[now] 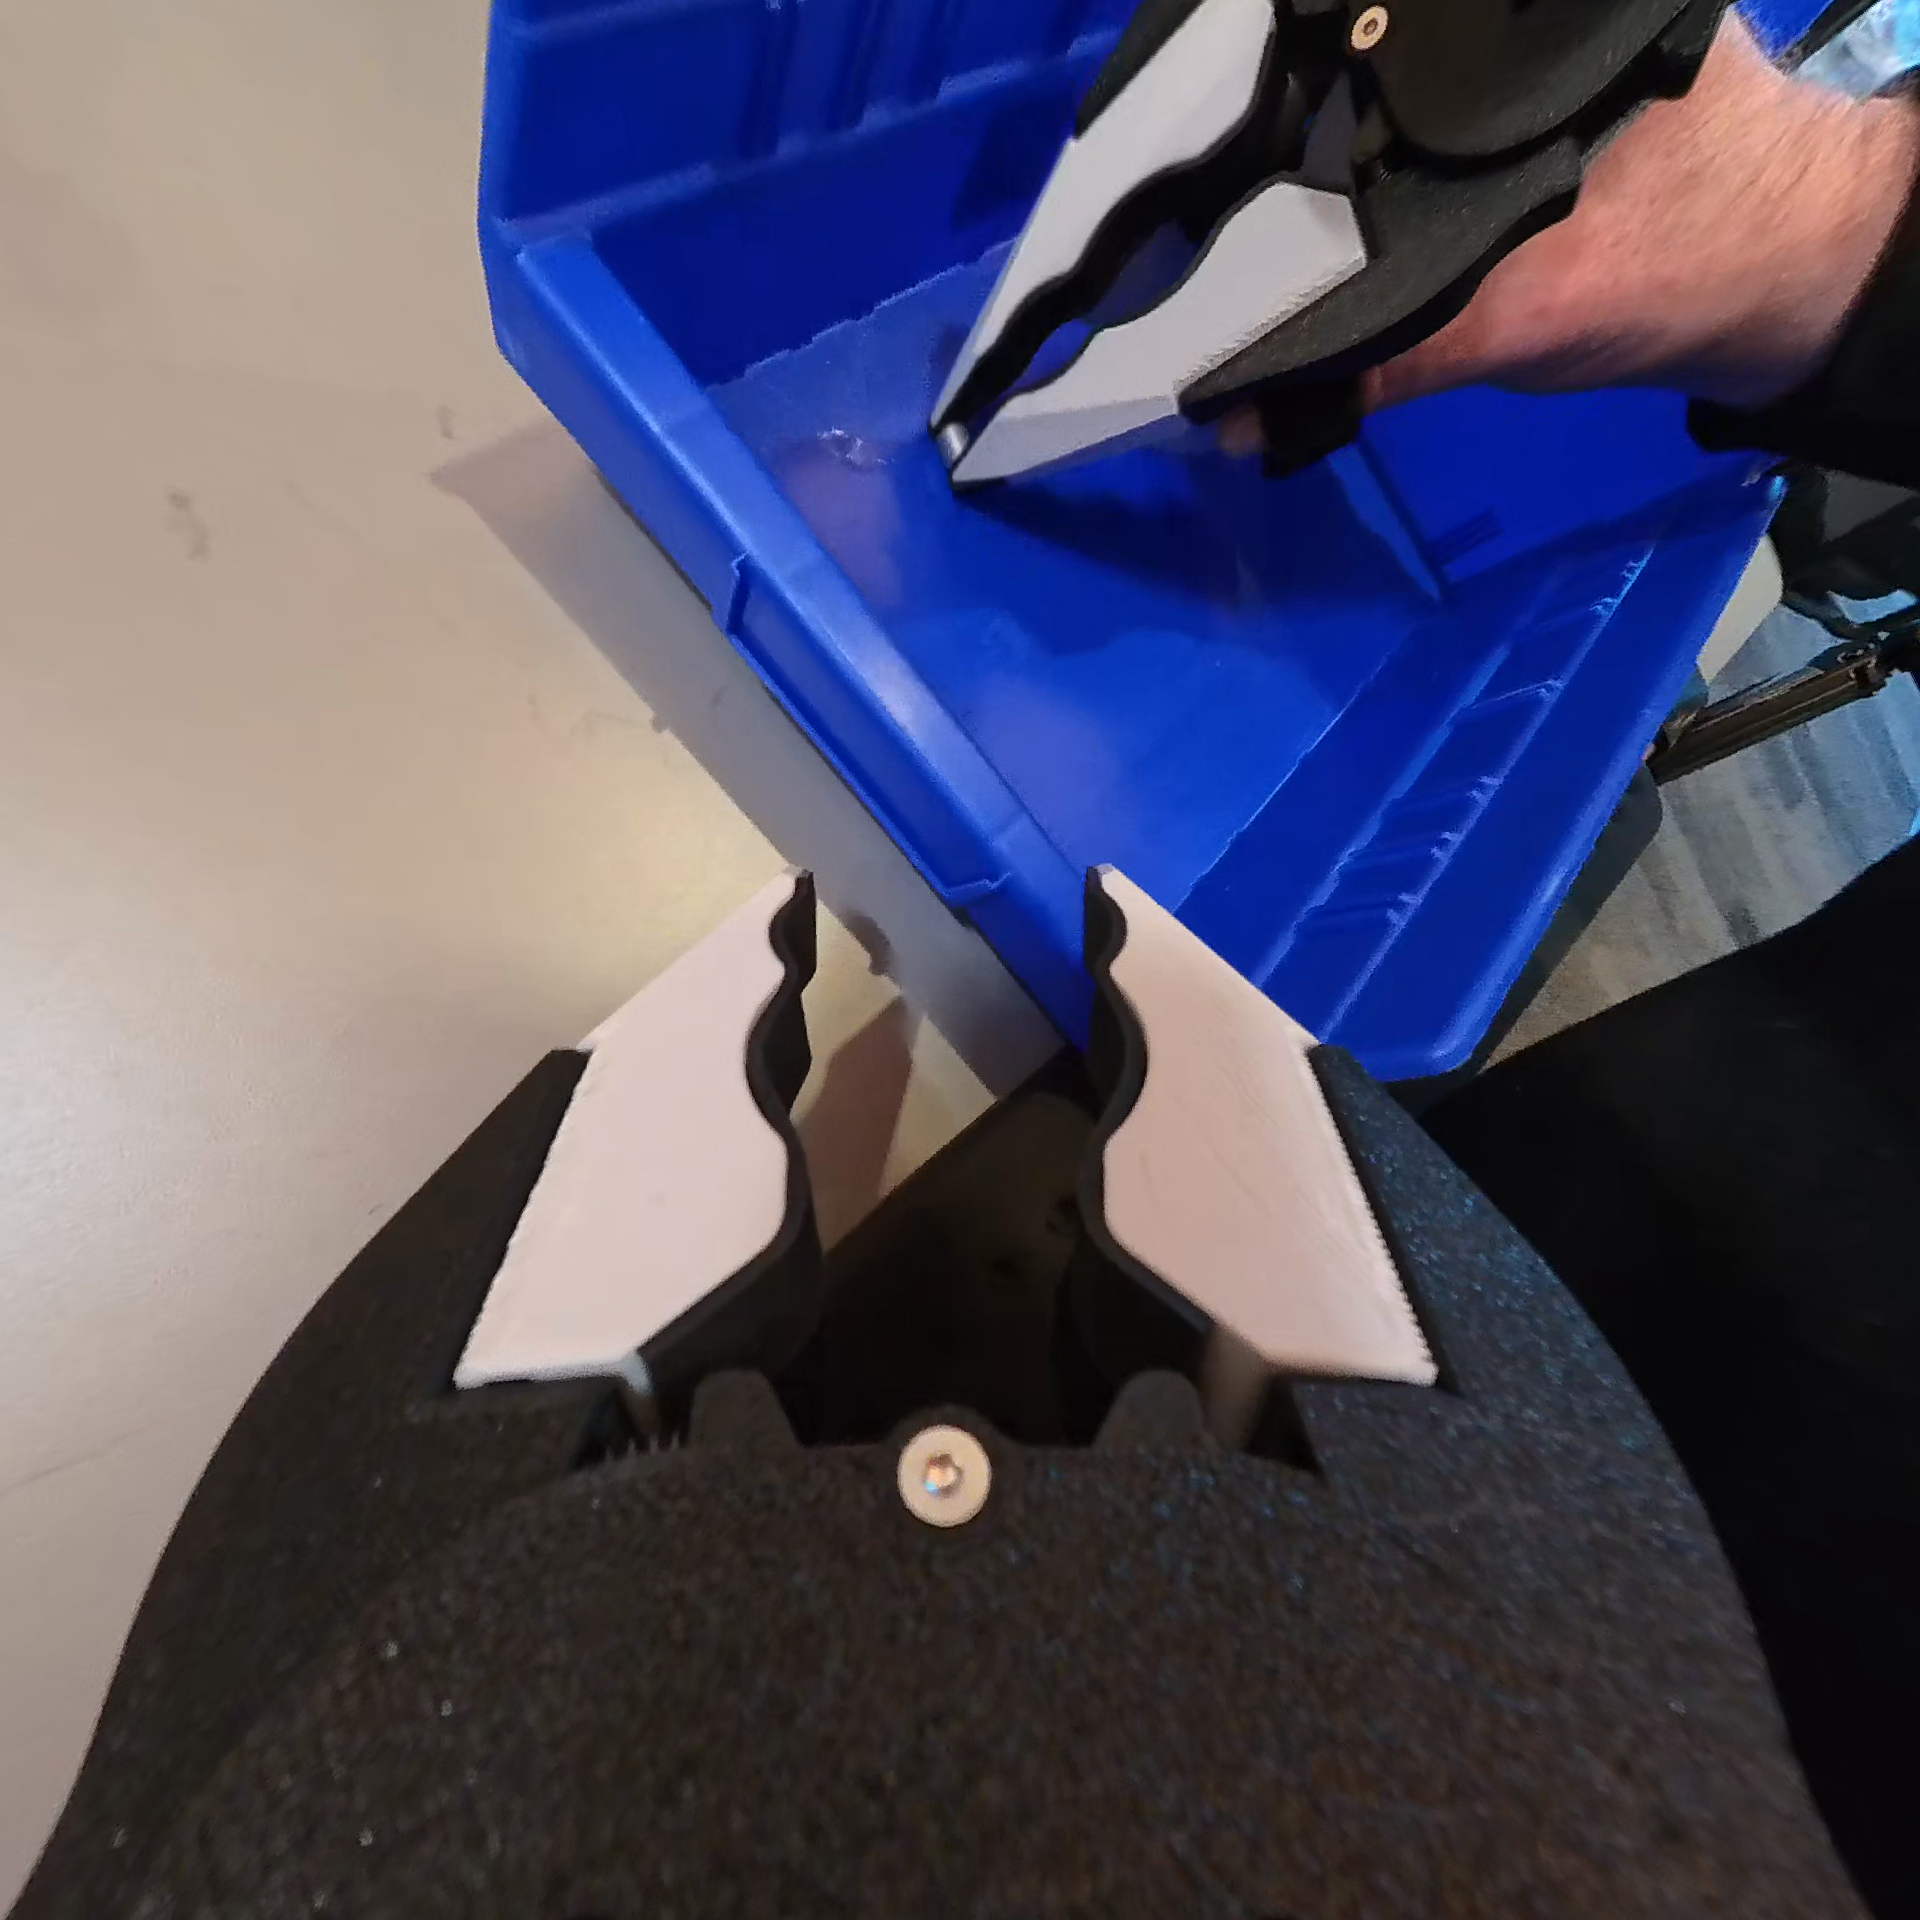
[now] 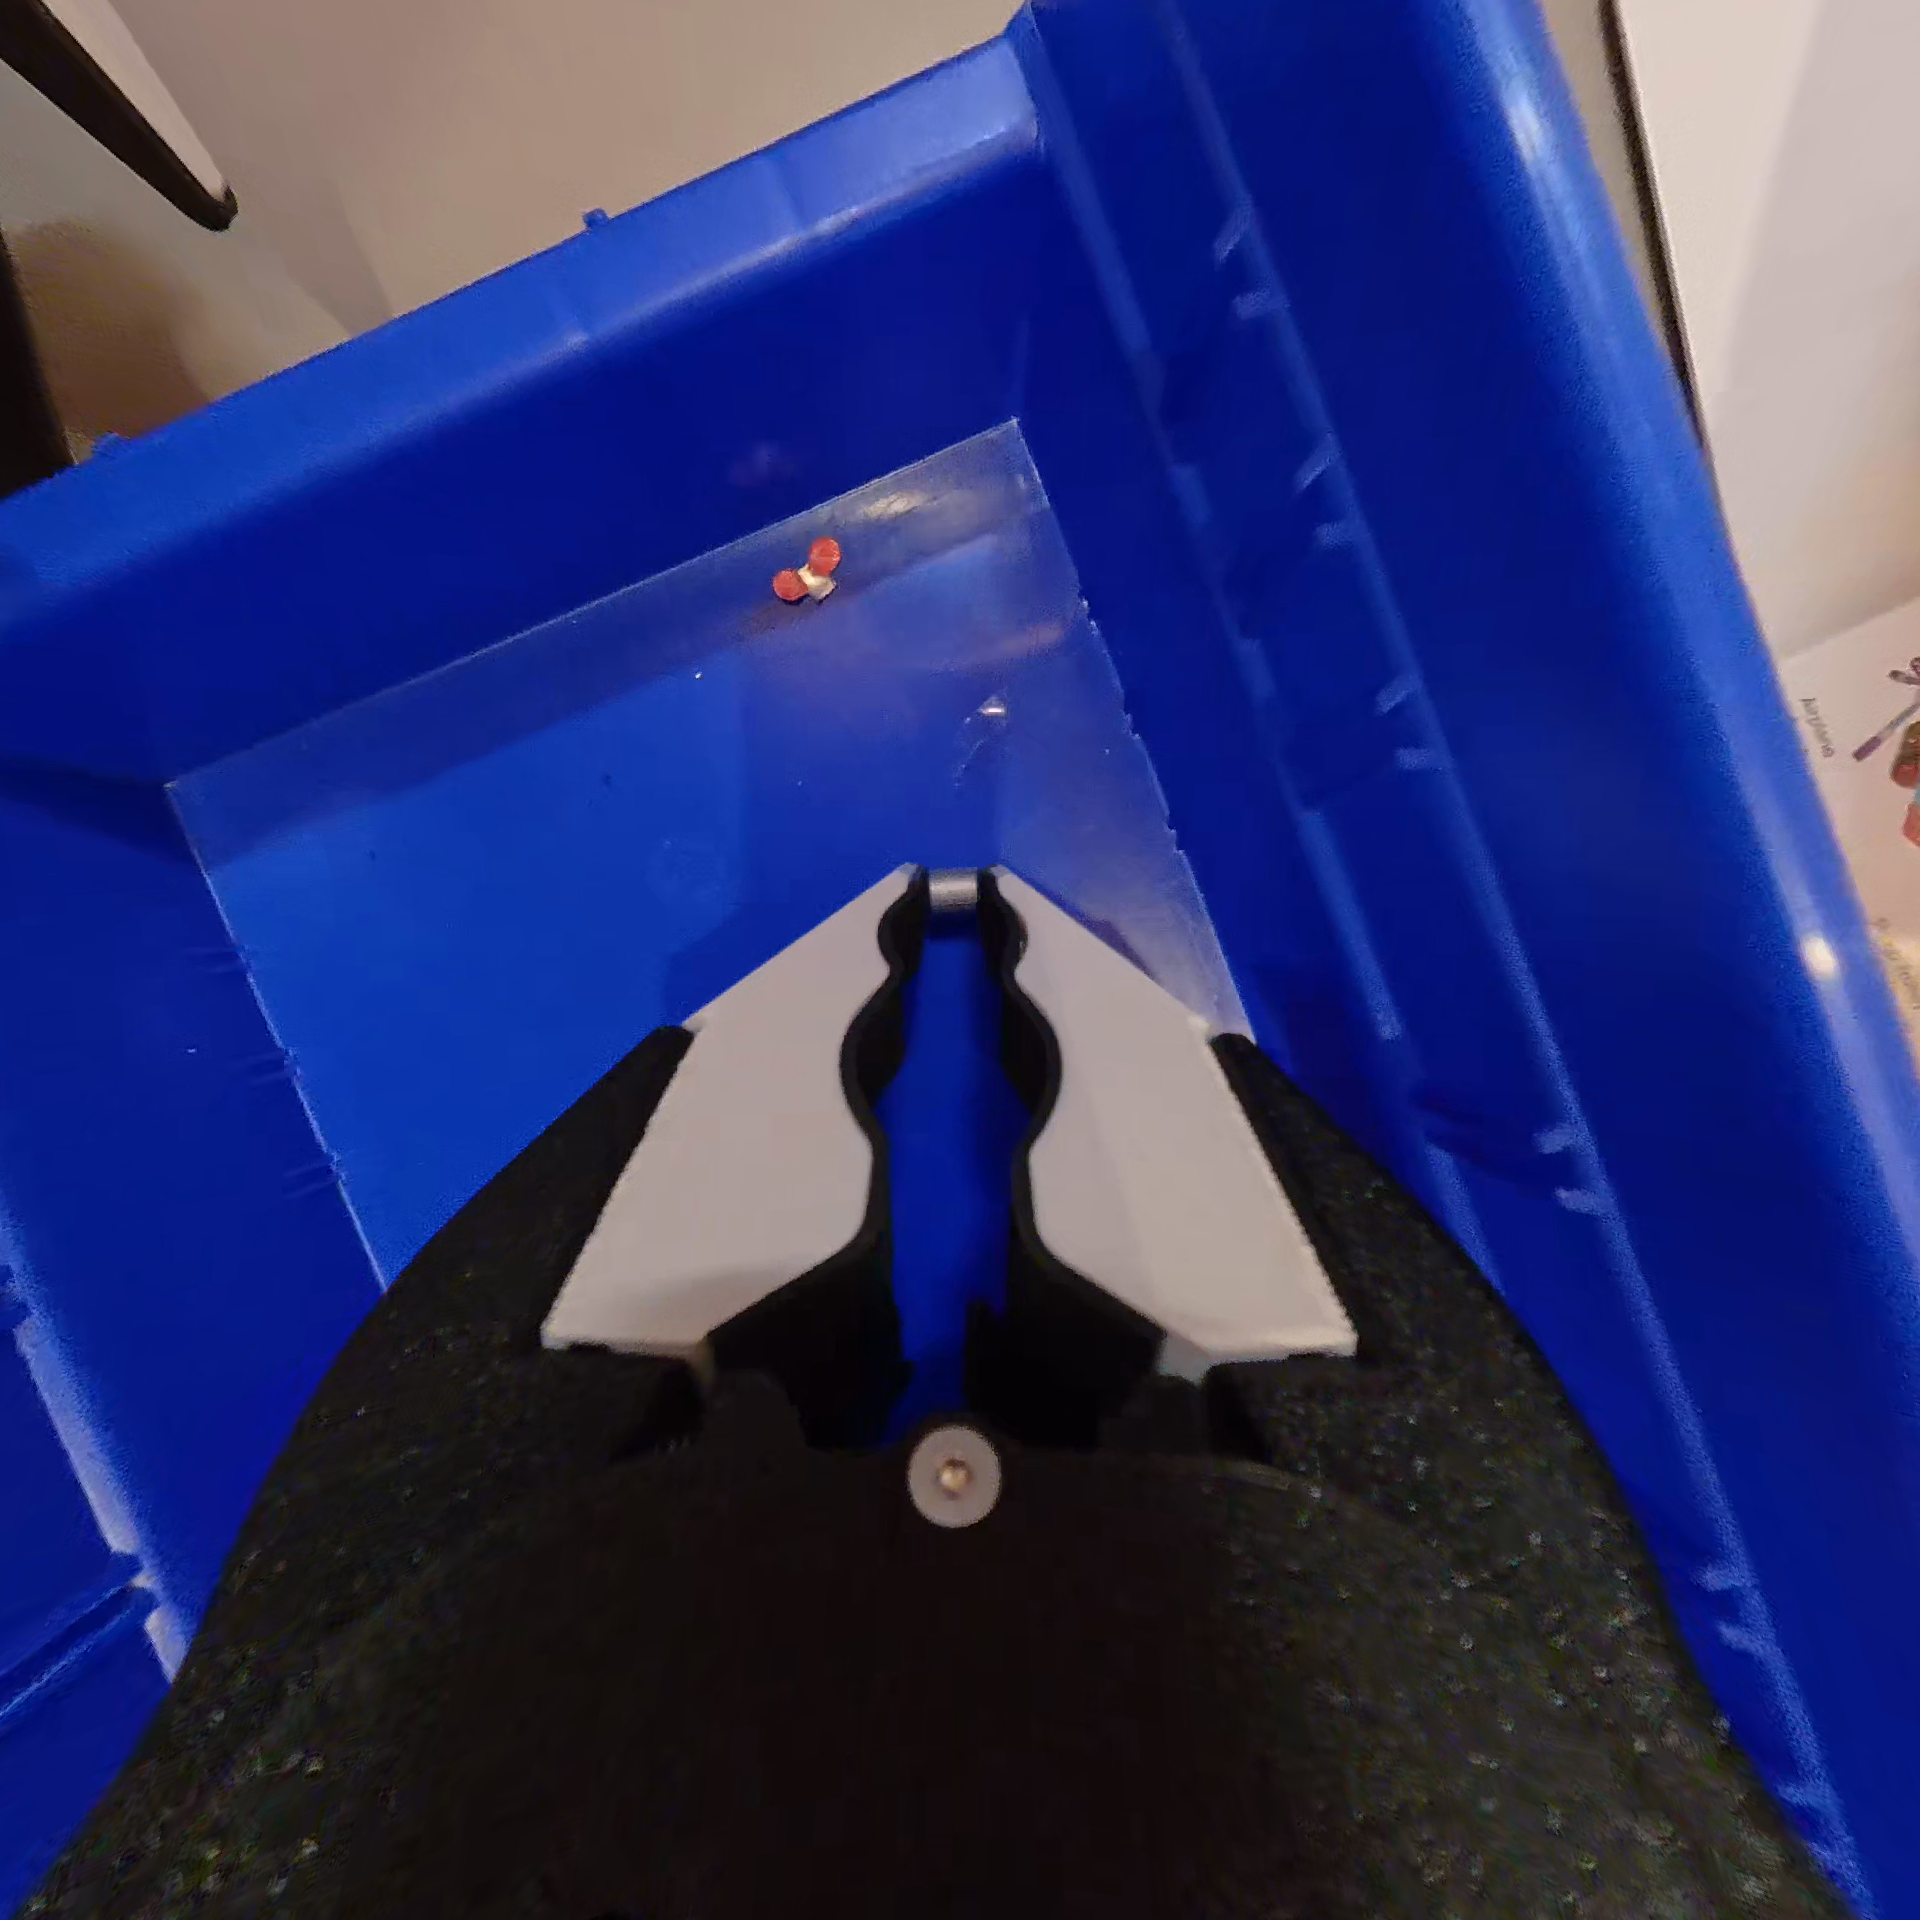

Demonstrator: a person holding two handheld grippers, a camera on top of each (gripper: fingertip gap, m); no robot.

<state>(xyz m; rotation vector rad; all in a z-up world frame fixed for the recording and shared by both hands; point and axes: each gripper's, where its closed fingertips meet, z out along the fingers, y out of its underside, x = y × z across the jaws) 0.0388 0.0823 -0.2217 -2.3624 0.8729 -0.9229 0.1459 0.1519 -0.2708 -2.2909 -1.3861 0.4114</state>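
Observation:
A blue plastic bin (image 1: 831, 623) stands on a pale table (image 1: 260, 623). My right gripper (image 2: 953, 894) reaches down inside the bin and is shut on a small silver metal piece (image 2: 953, 891) at its fingertips; it also shows in the left wrist view (image 1: 961, 442), held by a hand (image 1: 1662, 260). A small red wing-shaped piece (image 2: 805, 582) lies on the bin floor ahead of it, near the far wall. My left gripper (image 1: 948, 888) is open and empty, hovering just outside the bin's near corner.
The bin's ribbed walls (image 2: 1455, 727) close in on the right gripper's right side. A printed sheet (image 2: 1870, 748) lies on the table beyond the bin. A dark chair base (image 1: 1787, 686) and floor show past the table edge. The left gripper's tips are roughly 15 centimeters from the right gripper's.

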